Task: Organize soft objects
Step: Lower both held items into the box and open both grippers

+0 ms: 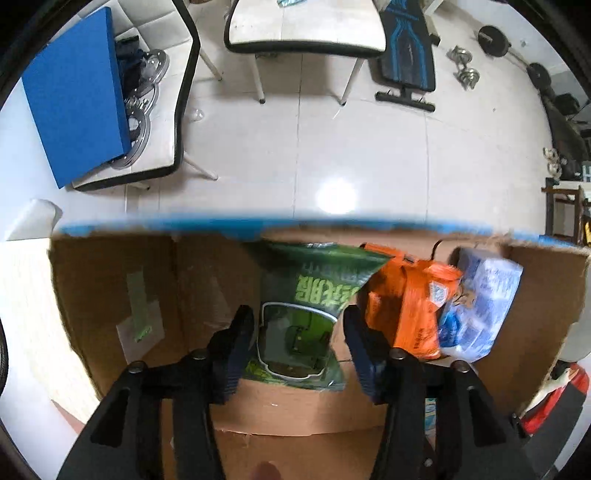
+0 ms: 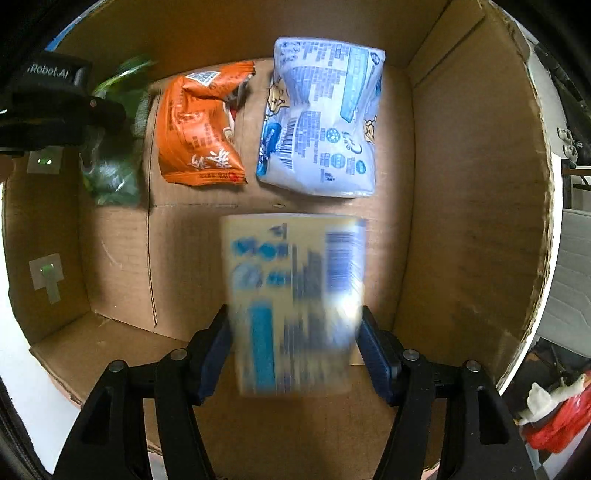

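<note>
A cardboard box holds an orange snack bag and a pale blue bag lying side by side at its far end. A green bag stands between the fingers of my left gripper, whose jaws are apart beside it; it also shows in the right wrist view. The left gripper shows at the box's left in the right wrist view. My right gripper has its jaws against the sides of a blurred yellow-and-blue pack over the box floor.
The box has a blue-edged far wall. Beyond it on the white tiled floor stand a white table, a chair with a blue board, a black bench and dumbbells. Red and white items lie right of the box.
</note>
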`<state>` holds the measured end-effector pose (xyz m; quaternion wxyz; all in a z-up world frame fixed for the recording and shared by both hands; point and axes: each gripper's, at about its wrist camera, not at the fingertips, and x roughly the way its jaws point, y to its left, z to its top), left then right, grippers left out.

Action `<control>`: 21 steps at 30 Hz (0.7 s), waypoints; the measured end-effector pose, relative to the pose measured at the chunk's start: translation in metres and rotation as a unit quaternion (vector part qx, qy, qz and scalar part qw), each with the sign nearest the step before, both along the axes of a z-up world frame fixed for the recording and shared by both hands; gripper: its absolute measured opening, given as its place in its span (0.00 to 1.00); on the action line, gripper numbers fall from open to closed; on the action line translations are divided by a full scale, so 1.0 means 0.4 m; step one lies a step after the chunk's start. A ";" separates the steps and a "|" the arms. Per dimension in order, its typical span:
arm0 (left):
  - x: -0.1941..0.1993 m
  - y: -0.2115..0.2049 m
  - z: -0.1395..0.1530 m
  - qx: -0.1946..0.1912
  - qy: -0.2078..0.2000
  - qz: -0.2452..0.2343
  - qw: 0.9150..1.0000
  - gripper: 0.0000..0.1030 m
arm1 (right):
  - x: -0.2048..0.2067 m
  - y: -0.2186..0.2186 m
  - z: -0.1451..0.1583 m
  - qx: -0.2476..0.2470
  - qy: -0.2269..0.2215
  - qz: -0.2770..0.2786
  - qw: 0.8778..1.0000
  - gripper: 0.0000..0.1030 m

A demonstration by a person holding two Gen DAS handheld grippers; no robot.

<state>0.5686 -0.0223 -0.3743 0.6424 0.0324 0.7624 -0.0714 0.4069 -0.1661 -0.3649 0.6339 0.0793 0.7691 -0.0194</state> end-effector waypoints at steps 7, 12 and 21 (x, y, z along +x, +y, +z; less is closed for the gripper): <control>-0.028 0.015 0.073 -0.006 -0.034 -0.014 0.999 0.87 | 0.001 0.009 0.061 -0.008 -0.027 -0.008 1.000 0.85; -0.077 0.041 0.127 -0.009 -0.058 -0.016 0.998 0.95 | -0.009 0.004 0.080 0.000 -0.045 -0.014 0.999 1.00; -0.222 0.083 0.233 -0.022 -0.097 -0.017 0.995 0.96 | -0.061 0.032 0.188 -0.008 -0.085 -0.009 0.996 1.00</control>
